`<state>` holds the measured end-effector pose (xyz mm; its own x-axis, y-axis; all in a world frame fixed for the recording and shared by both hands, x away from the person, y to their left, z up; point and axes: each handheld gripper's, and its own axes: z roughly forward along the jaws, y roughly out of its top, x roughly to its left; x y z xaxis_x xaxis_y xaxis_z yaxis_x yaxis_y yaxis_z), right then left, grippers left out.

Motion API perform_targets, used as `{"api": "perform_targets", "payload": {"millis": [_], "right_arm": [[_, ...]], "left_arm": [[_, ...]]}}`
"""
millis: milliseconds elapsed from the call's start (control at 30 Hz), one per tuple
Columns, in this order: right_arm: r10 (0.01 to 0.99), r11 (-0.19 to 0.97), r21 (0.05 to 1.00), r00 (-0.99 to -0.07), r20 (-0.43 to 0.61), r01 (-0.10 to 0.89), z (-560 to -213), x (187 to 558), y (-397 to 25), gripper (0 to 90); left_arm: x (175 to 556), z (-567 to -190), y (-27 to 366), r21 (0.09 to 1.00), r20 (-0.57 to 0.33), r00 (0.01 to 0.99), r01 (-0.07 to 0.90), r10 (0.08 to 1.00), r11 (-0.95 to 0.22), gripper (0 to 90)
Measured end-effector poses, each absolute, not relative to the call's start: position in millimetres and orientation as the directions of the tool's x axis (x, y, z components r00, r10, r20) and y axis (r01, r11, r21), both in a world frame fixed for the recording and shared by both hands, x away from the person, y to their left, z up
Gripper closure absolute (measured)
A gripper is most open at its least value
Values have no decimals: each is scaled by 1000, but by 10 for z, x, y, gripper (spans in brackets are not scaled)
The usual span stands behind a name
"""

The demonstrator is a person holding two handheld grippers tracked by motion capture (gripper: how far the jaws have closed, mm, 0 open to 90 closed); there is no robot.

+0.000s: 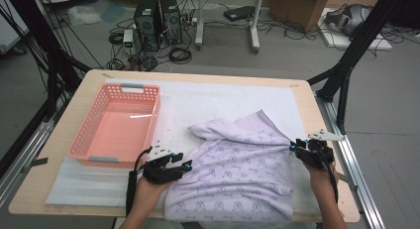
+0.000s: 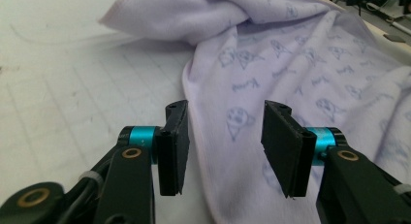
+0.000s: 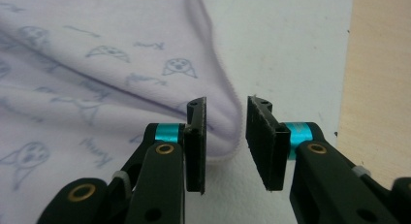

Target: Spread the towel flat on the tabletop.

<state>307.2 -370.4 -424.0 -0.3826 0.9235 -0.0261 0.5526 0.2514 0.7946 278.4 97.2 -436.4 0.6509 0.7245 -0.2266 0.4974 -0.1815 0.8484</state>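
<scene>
Folding, as I judge the work in hand, has barely begun; the lilac printed cloth point(image 1: 237, 164) lies spread and rumpled on the white mat point(image 1: 223, 97), one far corner flopped over in a loose hump, no neat crease anywhere, and the pink basket point(image 1: 79, 140) beyond the left gripper's fingers holds no cloth, so gripping, folding and perhaps stowing all look left to do; going left to right, the left gripper point(image 2: 224, 146) sits at the cloth's left edge with its jaws wide apart; the hem runs up between the pads, one pad point(image 2: 173, 146) over bare mat just outside the hem, the other point(image 2: 286, 151) over the printed fabric, and whether either pad brushes the cloth I cannot tell, but nothing is pinched; the right gripper point(image 3: 227, 139) has its jaws parted more narrowly, straddling the cloth's right corner; the rounded corner tip lies in the gap, close against the left-hand pad point(image 3: 196, 144), the other pad point(image 3: 261, 141) over bare mat, with the table's wooden edge point(image 3: 383, 88) beyond; this grip too looks not yet closed
</scene>
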Motion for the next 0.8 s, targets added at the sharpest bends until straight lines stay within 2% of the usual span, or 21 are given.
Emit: {"api": "perform_targets", "payload": {"millis": [200, 467, 500, 533, 600, 733, 800], "right_arm": [[899, 258, 814, -438, -4, 521, -4275, 2931, -3690, 678], [875, 269, 810, -484, 21, 521, -4274, 2910, -3639, 597], [869, 269, 814, -494, 25, 515, -4265, 2905, -3624, 575], [860, 268, 816, -509, 38, 513, -4254, 2900, -3605, 551], [836, 279, 820, -547, 50, 500, -4243, 2888, -3542, 530], [775, 332, 808, -629, 59, 486, -4280, 2888, -3346, 522], [751, 376, 787, -659, 51, 489, -4329, 2889, -3236, 521]], "left_arm": [[3144, -4333, 719, 832, -208, 638, 514, 741, -208, 524], [3418, -4489, 473, 772, -183, 609, 575, 772, -270, 552], [3402, -4496, 458, 779, -147, 615, 555, 775, -293, 566], [3385, -4490, 449, 781, -109, 626, 535, 772, -324, 631], [3355, -4476, 455, 774, -91, 648, 523, 756, -356, 830], [3279, -4424, 517, 750, -97, 641, 550, 761, -368, 851], [3208, -4416, 580, 766, -121, 631, 550, 766, -332, 851]]}}
